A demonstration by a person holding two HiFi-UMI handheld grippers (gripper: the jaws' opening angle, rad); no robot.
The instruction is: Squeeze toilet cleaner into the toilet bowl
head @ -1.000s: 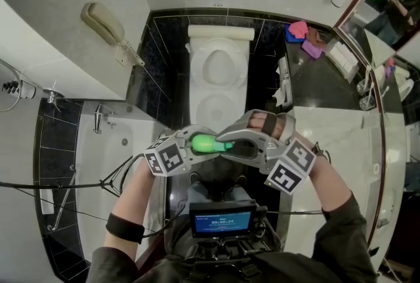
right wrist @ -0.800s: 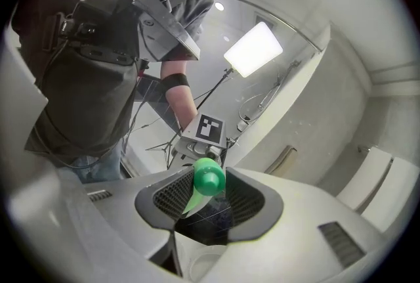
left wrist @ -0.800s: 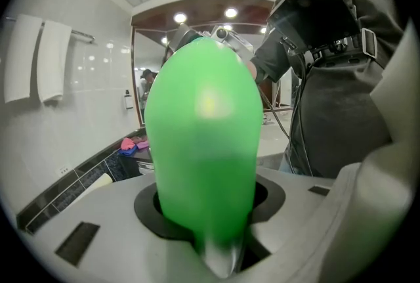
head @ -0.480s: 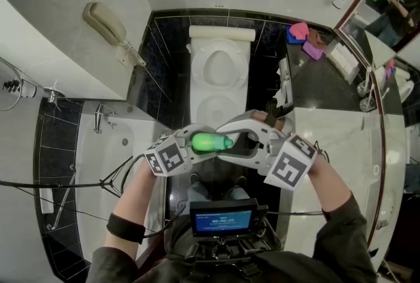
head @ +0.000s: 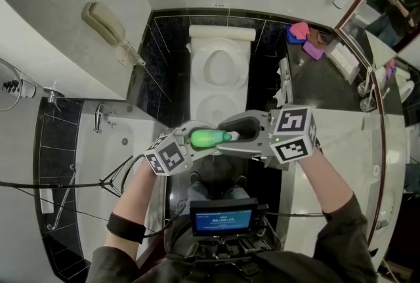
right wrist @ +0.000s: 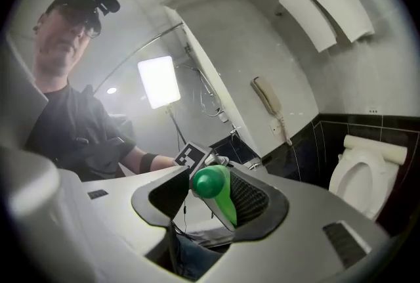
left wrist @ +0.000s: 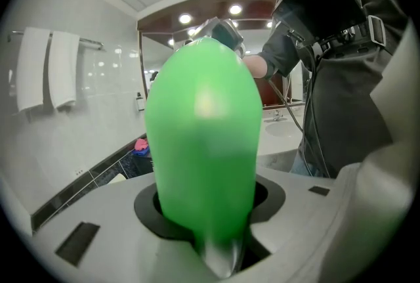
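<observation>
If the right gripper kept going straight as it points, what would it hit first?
Likely the green plastic bottle, its tip between the jaws of the right gripper, which have just been opening; the left gripper holds it.

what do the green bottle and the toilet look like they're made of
Green bottle: probably plastic, smooth and semi-glossy, judging by the soft highlight on its side. Toilet: looks like glazed white ceramic, smooth with a faint sheen; seat possibly plastic.
</observation>
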